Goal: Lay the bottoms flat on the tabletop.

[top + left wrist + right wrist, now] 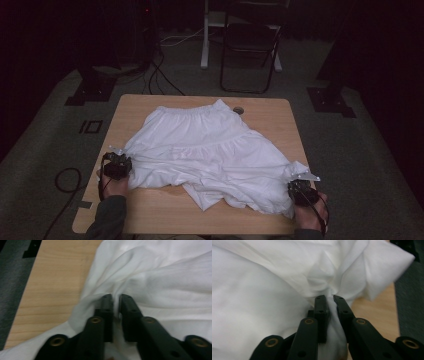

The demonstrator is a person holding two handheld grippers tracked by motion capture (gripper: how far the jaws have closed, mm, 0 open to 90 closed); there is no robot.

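A white gathered skirt (210,150) lies spread and rumpled over the wooden table (150,205), its elastic waistband toward the far edge. At the near left, my left gripper (116,161) is shut on the skirt's left hem corner. In the left gripper view the skirt (162,277) is bunched between the nearly closed jaws of that gripper (116,298). My right gripper (298,186) is shut on the right hem corner near the table's right edge. In the right gripper view a fold of the skirt (287,277) is pinched in the right gripper (329,300).
A small dark round object (238,110) lies on the table just past the waistband. A folding chair (250,45) and stand bases (92,87) are on the carpet beyond the table. Cables (65,180) run across the floor at left.
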